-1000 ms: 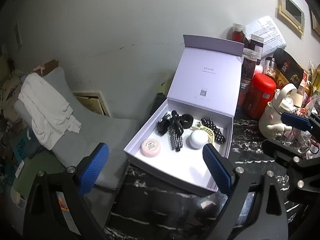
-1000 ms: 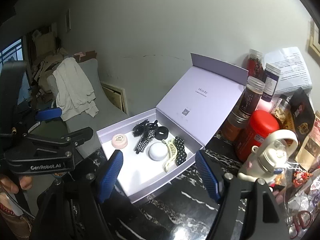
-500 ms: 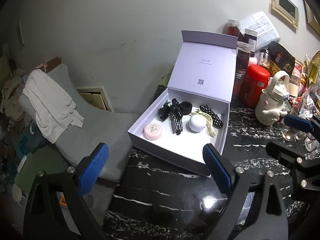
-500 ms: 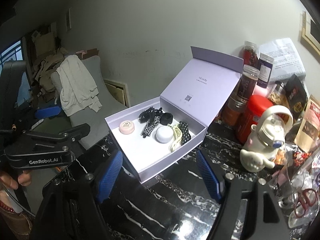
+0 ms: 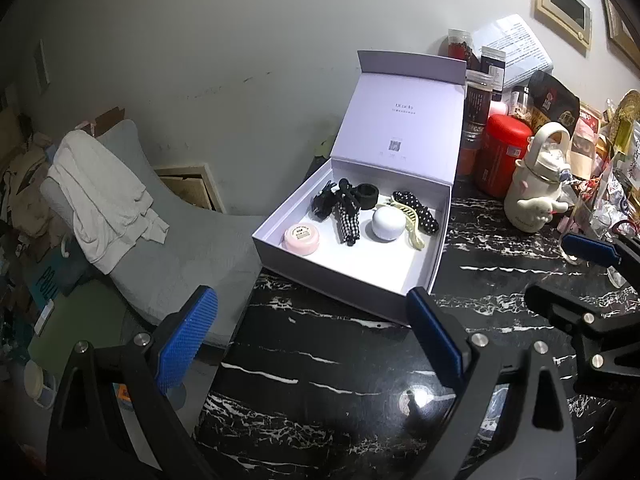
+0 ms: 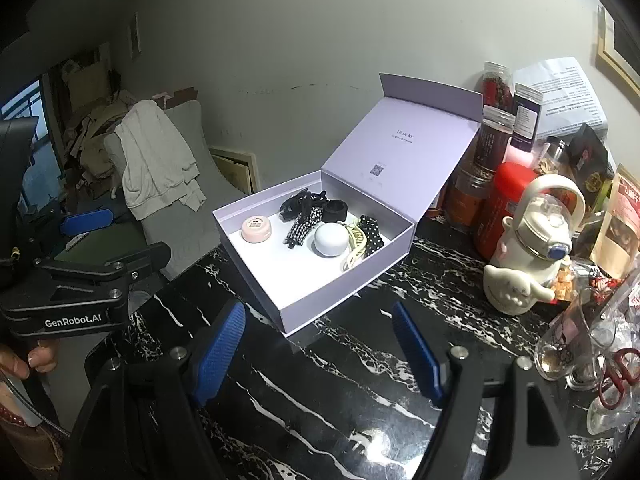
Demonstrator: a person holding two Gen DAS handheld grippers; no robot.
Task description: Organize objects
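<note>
A pale lilac gift box (image 5: 280, 258) (image 6: 344, 300) stands on the black marble table with its lid up. Inside lie a pink round tin (image 5: 301, 238) (image 6: 256, 229), a white round case (image 5: 387, 223) (image 6: 331, 241), a checked bow (image 5: 347, 220), a black band (image 5: 367, 195), a cream claw clip (image 5: 410, 224) and a dotted black clip (image 5: 416, 210). My left gripper (image 5: 312, 338) hovers open in front of the box, nothing between its blue pads. My right gripper (image 6: 320, 350) is open too, short of the box's near corner, empty.
Right of the box stand jars, a red canister (image 5: 502, 156) (image 6: 502, 204) and a white figure-shaped bottle (image 5: 536, 188) (image 6: 528, 256), with glasses and packets behind. Off the table's left edge is a grey chair (image 5: 180, 256) with a white cloth. Scissors (image 6: 616, 380) lie far right.
Both grippers have drawn back from the box, which now looks smaller and farther. More bare table shows in front of it. The jaws stayed open and empty.
</note>
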